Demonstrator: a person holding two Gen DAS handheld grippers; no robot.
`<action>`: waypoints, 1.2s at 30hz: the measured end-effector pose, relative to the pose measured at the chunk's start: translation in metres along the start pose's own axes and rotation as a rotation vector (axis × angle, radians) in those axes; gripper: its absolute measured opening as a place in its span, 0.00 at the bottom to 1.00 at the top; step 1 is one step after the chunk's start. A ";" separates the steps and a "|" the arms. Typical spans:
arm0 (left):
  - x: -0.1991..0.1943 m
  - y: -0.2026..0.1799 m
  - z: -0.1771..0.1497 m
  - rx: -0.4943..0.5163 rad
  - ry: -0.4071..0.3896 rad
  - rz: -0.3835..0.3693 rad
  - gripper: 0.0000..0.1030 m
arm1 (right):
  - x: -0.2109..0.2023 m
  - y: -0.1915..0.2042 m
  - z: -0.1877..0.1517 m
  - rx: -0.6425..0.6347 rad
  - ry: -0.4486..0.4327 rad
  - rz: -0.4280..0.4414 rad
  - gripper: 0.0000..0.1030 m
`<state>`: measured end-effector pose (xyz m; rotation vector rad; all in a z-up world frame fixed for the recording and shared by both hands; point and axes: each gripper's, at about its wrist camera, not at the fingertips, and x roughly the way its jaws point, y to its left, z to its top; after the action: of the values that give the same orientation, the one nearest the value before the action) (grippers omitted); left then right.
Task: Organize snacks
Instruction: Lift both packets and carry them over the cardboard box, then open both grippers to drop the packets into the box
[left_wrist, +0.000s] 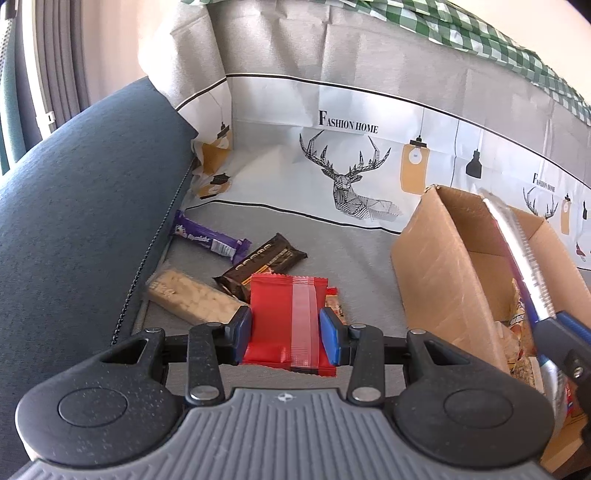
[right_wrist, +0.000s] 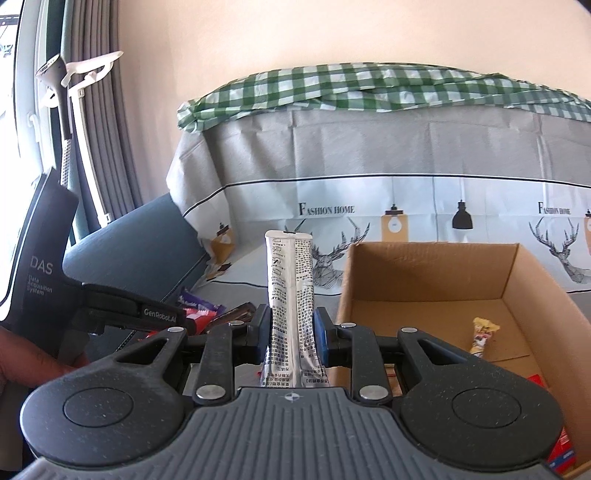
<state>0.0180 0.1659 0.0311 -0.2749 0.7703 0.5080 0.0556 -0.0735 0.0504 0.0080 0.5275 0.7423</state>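
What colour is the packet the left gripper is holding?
Red, with a clear strip down it: the packet, best seen in the left wrist view.

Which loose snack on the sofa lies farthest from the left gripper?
The purple bar, against the blue cushion. The dark brown bar and pale nougat bar lie nearer the left gripper.

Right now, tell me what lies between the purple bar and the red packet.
In the left wrist view, the dark brown bar lies between the purple bar and the red packet held in the left gripper.
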 end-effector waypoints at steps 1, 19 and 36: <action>0.000 -0.001 0.000 0.000 -0.004 -0.001 0.43 | -0.001 -0.003 0.001 0.003 -0.005 -0.002 0.26; -0.035 -0.064 0.002 0.090 -0.295 -0.136 0.43 | -0.020 -0.059 0.015 0.104 -0.083 -0.121 0.26; -0.039 -0.145 -0.014 0.208 -0.375 -0.343 0.43 | -0.031 -0.117 0.012 0.190 -0.131 -0.344 0.26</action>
<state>0.0635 0.0248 0.0572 -0.1078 0.3937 0.1441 0.1175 -0.1780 0.0525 0.1387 0.4569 0.3514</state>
